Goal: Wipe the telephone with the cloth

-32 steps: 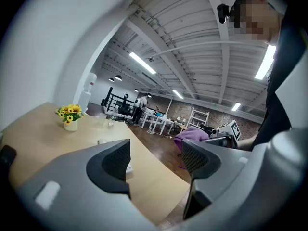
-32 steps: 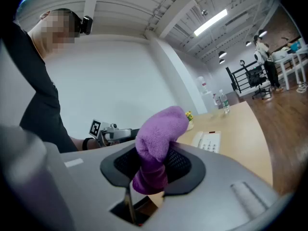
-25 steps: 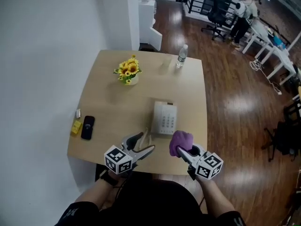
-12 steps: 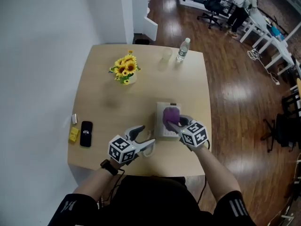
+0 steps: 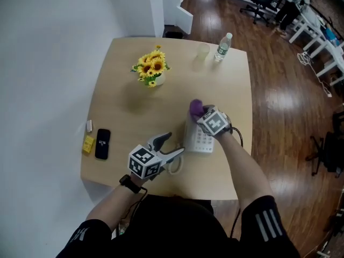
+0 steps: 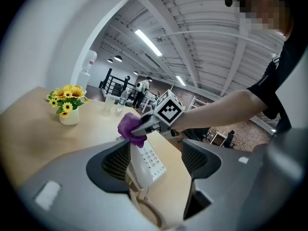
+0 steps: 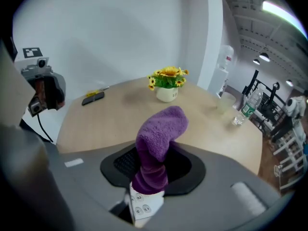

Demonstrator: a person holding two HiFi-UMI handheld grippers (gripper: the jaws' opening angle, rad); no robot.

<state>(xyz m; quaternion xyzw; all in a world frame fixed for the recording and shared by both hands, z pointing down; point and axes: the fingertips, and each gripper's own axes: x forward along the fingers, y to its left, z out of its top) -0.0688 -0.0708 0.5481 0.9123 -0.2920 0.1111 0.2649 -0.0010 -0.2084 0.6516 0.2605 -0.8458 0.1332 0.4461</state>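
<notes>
The white telephone [image 5: 201, 140] lies on the table's near right part, its keypad facing up. My right gripper [image 5: 199, 112] is shut on a purple cloth [image 5: 196, 107] that rests at the telephone's far end. In the right gripper view the cloth [image 7: 160, 141] sticks up between the jaws above the keypad [image 7: 143, 208]. My left gripper [image 5: 171, 145] stands open just left of the telephone, with nothing held. Its own view shows the telephone [image 6: 147, 161] lying between the jaws, with the cloth [image 6: 130, 127] beyond.
A vase of sunflowers [image 5: 152, 69] stands at the far left of the wooden table [image 5: 123, 117]. A glass [image 5: 202, 51] and a water bottle [image 5: 223, 45] are at the far edge. A black mobile phone [image 5: 102, 143] and a yellow item [image 5: 87, 143] lie at the left edge.
My right gripper carried the purple cloth from the table's near edge onto the telephone and on to its far end. The left gripper stayed open beside the telephone.
</notes>
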